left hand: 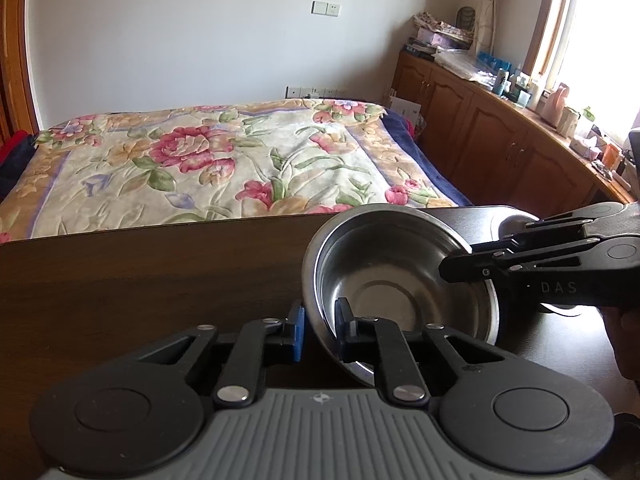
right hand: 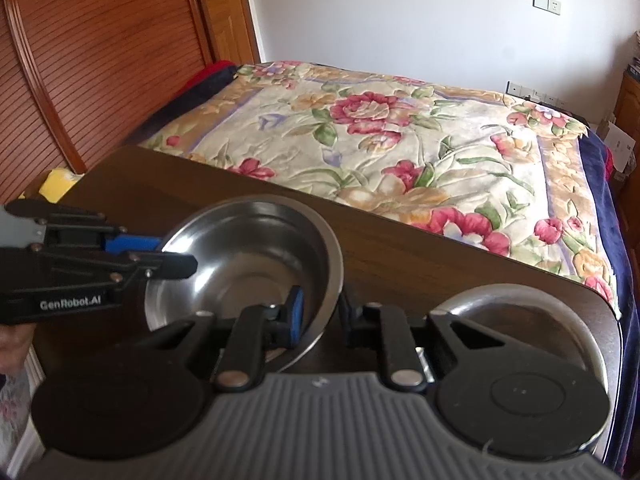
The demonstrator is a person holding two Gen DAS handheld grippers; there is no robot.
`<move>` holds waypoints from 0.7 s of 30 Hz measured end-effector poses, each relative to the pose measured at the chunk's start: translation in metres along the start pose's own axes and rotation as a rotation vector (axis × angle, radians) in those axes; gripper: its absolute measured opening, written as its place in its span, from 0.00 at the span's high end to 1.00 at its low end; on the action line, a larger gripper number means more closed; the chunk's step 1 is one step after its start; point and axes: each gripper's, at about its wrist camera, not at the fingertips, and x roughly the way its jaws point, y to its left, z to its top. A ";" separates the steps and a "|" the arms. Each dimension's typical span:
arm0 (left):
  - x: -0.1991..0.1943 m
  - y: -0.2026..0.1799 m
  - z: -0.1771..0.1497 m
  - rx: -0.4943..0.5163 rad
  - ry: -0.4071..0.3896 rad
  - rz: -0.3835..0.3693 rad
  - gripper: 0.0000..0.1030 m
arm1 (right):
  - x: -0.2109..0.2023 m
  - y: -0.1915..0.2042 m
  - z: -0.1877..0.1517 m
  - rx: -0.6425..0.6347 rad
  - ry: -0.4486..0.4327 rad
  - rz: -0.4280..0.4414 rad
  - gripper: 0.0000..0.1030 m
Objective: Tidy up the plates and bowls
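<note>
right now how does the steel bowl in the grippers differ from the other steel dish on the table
The steel bowl is clamped at its rim by the left gripper and right gripper; the steel dish is untouched. The bowl sits tilted; the dish lies flat on the table. The bowl looks deeper, the dish shallower. Both are round bare metal.

Beyond your dark wooden counter (left hand: 140, 280) lies a bed with a floral blanket (left hand: 224, 160), and cluttered wooden cabinets (left hand: 500, 136) line the window wall.
</note>
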 end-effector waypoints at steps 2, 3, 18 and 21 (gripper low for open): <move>-0.005 -0.002 0.000 0.000 -0.008 -0.005 0.61 | -0.003 -0.001 -0.001 0.009 -0.007 0.003 0.85; -0.008 -0.003 -0.001 0.000 -0.011 -0.009 0.61 | -0.005 -0.002 -0.001 0.019 -0.008 0.002 0.86; -0.066 -0.029 0.003 0.013 -0.119 -0.054 0.63 | -0.061 0.008 -0.003 0.002 -0.130 -0.035 0.90; -0.075 -0.036 0.000 0.030 -0.128 -0.058 0.63 | -0.077 0.014 -0.005 -0.013 -0.157 -0.047 0.90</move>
